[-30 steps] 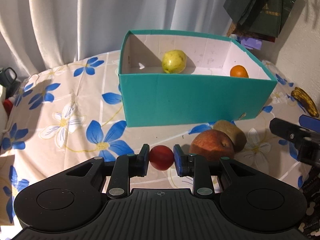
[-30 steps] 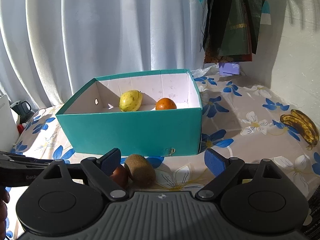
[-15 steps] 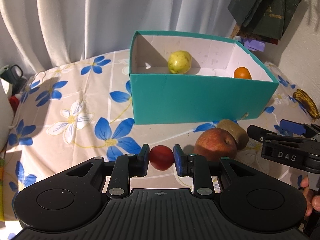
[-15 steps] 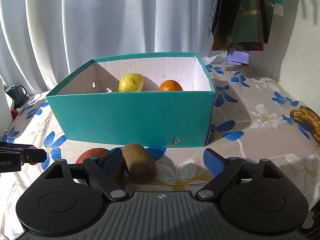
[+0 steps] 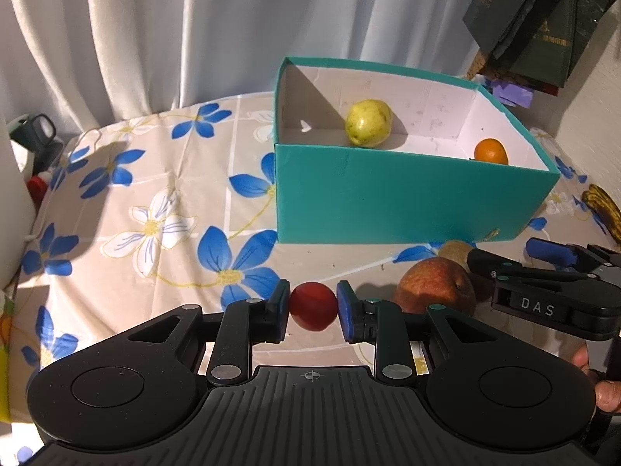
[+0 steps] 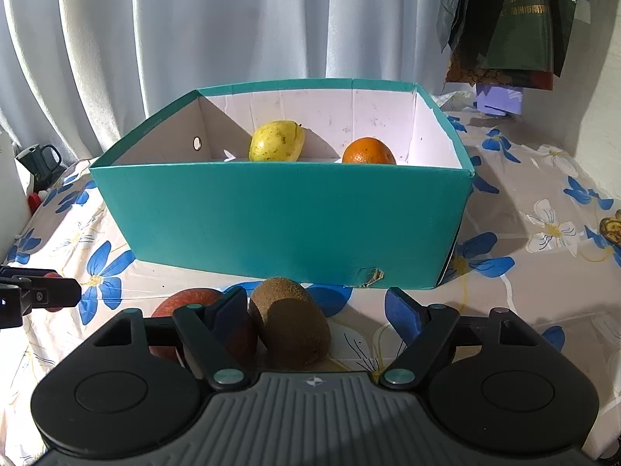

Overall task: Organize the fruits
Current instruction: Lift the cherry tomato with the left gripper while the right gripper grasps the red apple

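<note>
My left gripper (image 5: 313, 305) is shut on a small red fruit (image 5: 313, 306), held just above the flowered cloth in front of the teal box (image 5: 407, 198). The box holds a yellow-green fruit (image 5: 368, 123) and an orange (image 5: 491, 151). My right gripper (image 6: 318, 305) is open around a brown kiwi (image 6: 289, 320) that lies on the cloth between its fingers, nearer the left finger. A red apple (image 6: 190, 299) sits just left of the kiwi, partly hidden by that finger. In the left wrist view the right gripper (image 5: 551, 268) reaches in beside the apple (image 5: 436, 285).
A spotted banana (image 5: 601, 207) lies at the right table edge. A dark mug (image 6: 39, 159) and a red-capped item (image 6: 37, 198) stand at the far left. White curtains hang behind; dark bags (image 6: 512, 19) hang at the upper right.
My right gripper has moved forward and down so the kiwi now sits between its open fingers. My left gripper has drifted left, still holding the red fruit.
</note>
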Tool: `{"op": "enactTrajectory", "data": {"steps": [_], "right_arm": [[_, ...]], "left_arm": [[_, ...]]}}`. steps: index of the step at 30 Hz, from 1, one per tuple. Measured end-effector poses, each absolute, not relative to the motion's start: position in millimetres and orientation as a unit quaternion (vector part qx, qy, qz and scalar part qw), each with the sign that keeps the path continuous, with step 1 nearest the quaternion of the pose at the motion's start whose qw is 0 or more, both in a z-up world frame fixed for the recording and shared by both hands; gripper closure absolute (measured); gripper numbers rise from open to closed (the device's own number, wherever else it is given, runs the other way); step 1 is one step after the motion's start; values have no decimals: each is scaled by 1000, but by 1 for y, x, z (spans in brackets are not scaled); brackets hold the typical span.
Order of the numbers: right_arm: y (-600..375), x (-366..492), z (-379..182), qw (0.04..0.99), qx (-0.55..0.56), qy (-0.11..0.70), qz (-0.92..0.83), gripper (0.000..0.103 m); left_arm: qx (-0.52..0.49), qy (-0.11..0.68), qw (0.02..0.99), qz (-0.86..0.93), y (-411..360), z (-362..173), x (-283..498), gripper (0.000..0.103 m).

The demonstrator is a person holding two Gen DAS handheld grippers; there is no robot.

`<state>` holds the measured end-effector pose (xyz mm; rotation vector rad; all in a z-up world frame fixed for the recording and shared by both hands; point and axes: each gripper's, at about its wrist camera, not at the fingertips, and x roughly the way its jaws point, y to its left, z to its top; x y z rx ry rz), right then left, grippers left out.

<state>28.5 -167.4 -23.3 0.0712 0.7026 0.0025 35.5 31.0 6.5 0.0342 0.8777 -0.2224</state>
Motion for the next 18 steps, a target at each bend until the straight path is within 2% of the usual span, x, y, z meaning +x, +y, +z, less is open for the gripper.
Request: {"op": "enactTrajectory", "data": {"steps": [10, 18], "right_arm": [[-144, 7, -10, 946, 15, 318, 64, 23], [-114, 5, -23, 934, -6, 340, 107, 20]], "left_arm": [[4, 423, 899, -109, 34, 10, 37, 74], [3, 419, 902, -104, 40, 15, 33, 74]]}}
